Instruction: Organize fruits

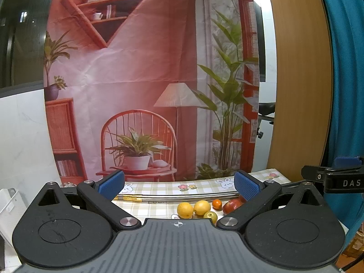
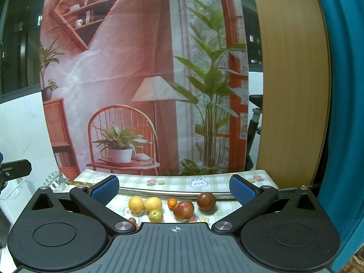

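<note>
Behind the table hangs a printed backdrop [image 1: 141, 72] with a red room, a chair, a lamp and green plants, and to its right stand a wooden panel [image 1: 300, 72] and a teal curtain [image 1: 345, 68]. From the left wrist view, the table carries a checked tablecloth [image 1: 159, 187] with rabbits and flowers, and a long metal rod [image 1: 182, 197] lies across it. The left gripper [image 1: 179, 185] hangs above the near part of the table with its jaws wide apart and nothing between them; its two blue pads [image 1: 111, 185] are both free. Five fruits show here, near each other in front of the rod: two yellow citrus fruits [image 1: 185, 209] that touch side by side, one small green fruit [image 1: 210, 216] just before them, one small orange fruit [image 1: 216, 204], and one red apple [image 1: 232, 206] partly hidden by the right finger. At the right edge a part of the other gripper shows. From the right wrist view, the same cloth [image 2: 173, 180] and rod [image 2: 159, 192] are seen. The right gripper [image 2: 174, 190] is also spread wide and holds nothing. Six fruits are clear here: two yellow citrus fruits [image 2: 136, 204], one green fruit [image 2: 155, 215], one small orange fruit [image 2: 172, 203], one red apple [image 2: 183, 209] and one dark red round fruit [image 2: 206, 201] beside the rod. One more small brownish thing [image 2: 132, 220] lies at the gripper body; I cannot tell what it is.
</note>
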